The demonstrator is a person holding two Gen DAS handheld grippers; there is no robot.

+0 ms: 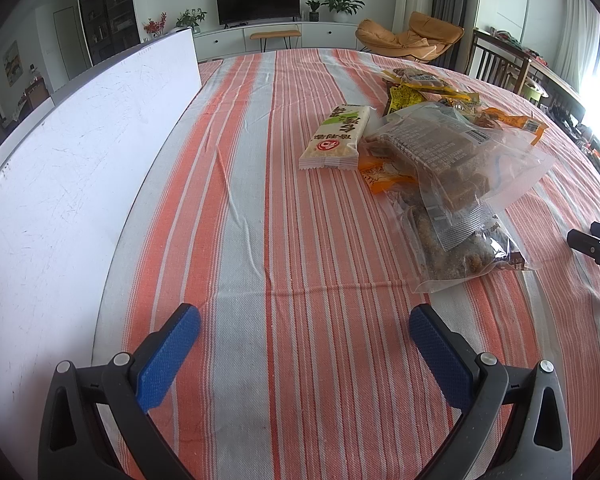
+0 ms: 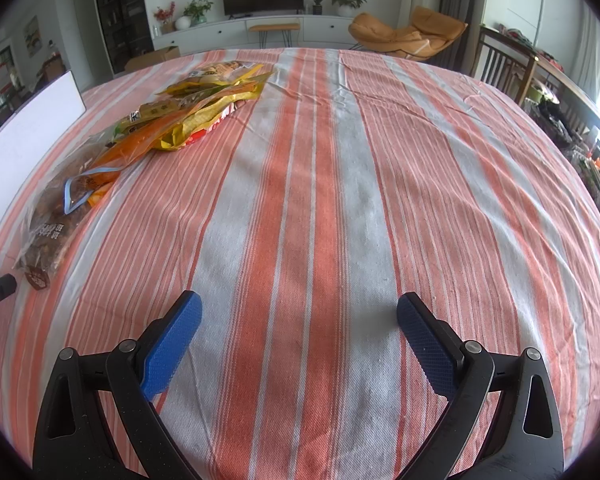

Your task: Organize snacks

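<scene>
Striped orange-and-grey tablecloth covers the whole work surface, with a living room beyond it. I note a white board standing upright along the cloth's left edge. The snack pile lies on the cloth, ahead and right of my left gripper, ahead and left of my right gripper. Within it, a clear bag of brown bars rests atop a dark snack bag. A white cracker packet lies flat just beside the pile's left side. Both grippers hover over bare cloth, fingers spread wide, holding nothing.
</scene>
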